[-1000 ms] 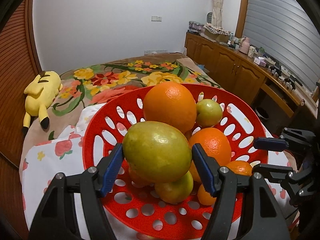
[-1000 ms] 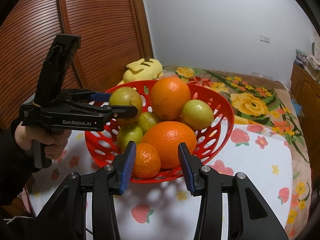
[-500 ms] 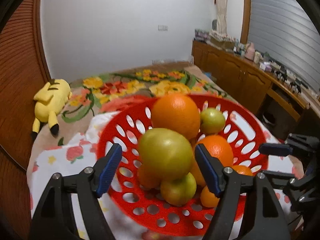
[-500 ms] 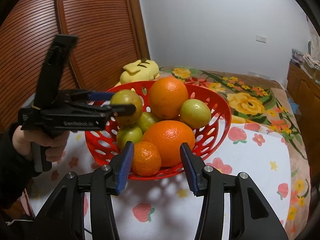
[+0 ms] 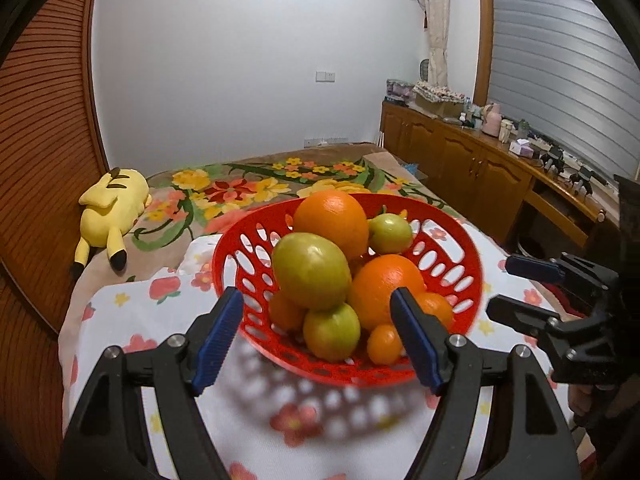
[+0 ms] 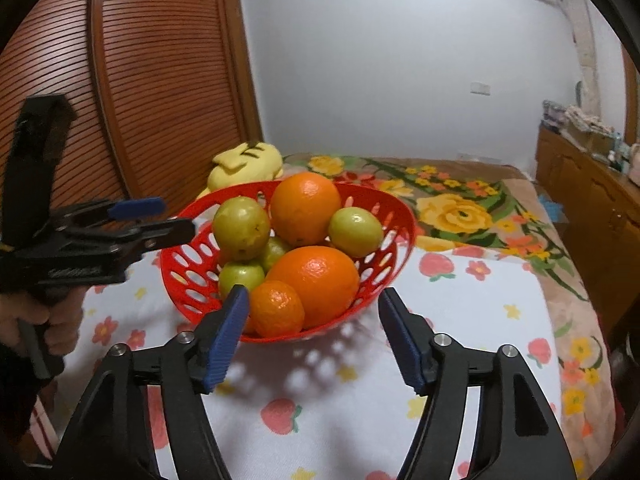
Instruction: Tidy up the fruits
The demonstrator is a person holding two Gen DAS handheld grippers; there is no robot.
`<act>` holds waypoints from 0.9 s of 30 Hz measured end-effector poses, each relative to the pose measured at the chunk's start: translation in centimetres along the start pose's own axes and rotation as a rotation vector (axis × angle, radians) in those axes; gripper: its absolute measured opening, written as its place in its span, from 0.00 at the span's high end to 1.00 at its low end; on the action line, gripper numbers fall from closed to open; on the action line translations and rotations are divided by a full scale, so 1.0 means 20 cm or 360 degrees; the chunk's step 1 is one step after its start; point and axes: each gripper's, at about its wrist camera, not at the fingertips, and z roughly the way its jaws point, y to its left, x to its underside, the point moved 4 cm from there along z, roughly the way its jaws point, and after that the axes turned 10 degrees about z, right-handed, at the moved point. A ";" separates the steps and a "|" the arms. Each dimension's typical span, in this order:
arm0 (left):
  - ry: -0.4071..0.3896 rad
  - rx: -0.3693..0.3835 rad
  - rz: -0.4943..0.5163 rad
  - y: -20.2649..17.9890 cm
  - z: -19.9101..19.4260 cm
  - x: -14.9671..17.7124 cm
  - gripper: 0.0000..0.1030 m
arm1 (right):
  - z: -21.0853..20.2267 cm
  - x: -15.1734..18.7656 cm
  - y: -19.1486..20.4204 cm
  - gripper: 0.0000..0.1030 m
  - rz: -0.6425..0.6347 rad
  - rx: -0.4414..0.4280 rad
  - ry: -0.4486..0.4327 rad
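Currently piled in red perforated plastic basket (image 5: 452, 280): large oranges (image 6: 306, 208), green round fruits (image 5: 311, 271), small mandarins (image 6: 277, 308). Sitting on white strawberry-print cloth (image 6: 460, 312) over floral bed. Left gripper (image 5: 318, 334) jaws spread wide, holding nothing, just short of basket. Right gripper (image 6: 314, 334) same: jaws apart, unloaded. Yellow plush toy (image 5: 110, 206) behind.

— What is standing along the far side?
— A plain white wall (image 5: 240, 60) is running behind the bed (image 5: 256, 184), and a slatted wooden door (image 6: 160, 80) is closing off the left.
— And on the right?
— Wooden cabinets (image 5: 460, 156) are lining the wall under a ribbed grey blind (image 5: 560, 80), with a pale curtain (image 5: 436, 20) hanging beside it.
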 end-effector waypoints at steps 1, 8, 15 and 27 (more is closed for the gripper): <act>-0.0005 -0.0007 -0.0003 -0.01 -0.03 0.01 0.26 | -0.01 0.01 0.00 0.30 0.0002 0.0008 -0.0011; -0.0034 -0.0045 -0.0019 -0.05 -0.18 0.11 0.25 | -0.10 0.05 0.07 0.22 0.0004 0.0050 -0.0081; -0.0110 -0.0068 -0.0019 -0.09 -0.31 0.17 0.20 | -0.17 0.08 0.13 0.14 -0.0012 0.0104 -0.0145; -0.0156 -0.0122 -0.0056 -0.10 -0.48 0.24 0.20 | -0.29 0.11 0.18 0.14 -0.0005 0.0135 -0.0235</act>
